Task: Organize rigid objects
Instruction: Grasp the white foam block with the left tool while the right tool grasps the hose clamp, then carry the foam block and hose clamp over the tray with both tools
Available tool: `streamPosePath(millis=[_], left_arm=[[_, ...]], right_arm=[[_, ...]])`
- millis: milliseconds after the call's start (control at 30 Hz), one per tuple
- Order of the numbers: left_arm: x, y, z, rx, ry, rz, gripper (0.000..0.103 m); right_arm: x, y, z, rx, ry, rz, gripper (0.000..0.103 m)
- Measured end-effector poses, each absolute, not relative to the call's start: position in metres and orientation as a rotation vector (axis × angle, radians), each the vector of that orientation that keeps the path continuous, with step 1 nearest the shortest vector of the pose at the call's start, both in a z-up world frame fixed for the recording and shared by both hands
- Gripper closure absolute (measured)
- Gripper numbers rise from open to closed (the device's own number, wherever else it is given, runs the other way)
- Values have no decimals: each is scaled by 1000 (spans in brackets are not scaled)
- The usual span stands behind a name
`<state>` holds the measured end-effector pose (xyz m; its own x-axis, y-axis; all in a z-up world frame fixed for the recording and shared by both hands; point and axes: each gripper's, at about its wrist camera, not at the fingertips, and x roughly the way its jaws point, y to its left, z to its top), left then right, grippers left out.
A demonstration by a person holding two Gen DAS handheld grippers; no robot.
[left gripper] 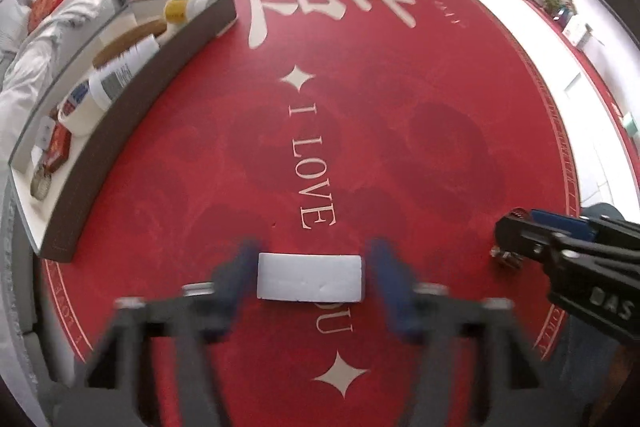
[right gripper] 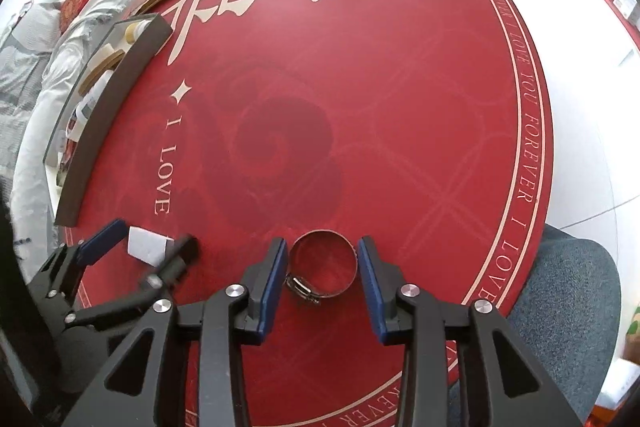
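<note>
A: Straddling a white block [left gripper: 310,277] with the left gripper [left gripper: 312,277], jaws wide, blurred, gripping nothing.

B: Same at the right gripper [right gripper: 322,269]: spread around a metal clamp ring [right gripper: 323,267], apparently untouched. Barely visible from the left.

A: Beyond, on the red mat [left gripper: 400,147], a tray [left gripper: 132,131] of bottles, half cut off.

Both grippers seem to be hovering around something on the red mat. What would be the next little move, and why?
Probably closing both. The left gripper is open with the white block between its fingers; the right gripper is open around the metal hose clamp. Neither is gripped yet, and the tray waits to the left.
</note>
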<state>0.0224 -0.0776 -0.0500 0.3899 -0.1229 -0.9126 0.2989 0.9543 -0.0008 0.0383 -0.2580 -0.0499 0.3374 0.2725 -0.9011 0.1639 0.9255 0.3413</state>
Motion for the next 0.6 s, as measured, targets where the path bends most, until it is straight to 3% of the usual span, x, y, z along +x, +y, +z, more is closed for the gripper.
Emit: streamPosePath(millis=[200, 600], left_arm=[[19, -30, -43, -9, 1162, -227, 51], [-4, 11, -20, -7, 1057, -93, 50]], right_arm=[[31, -264, -48, 502, 1219, 86, 66], [27, -211, -28, 440, 1180, 179, 66]])
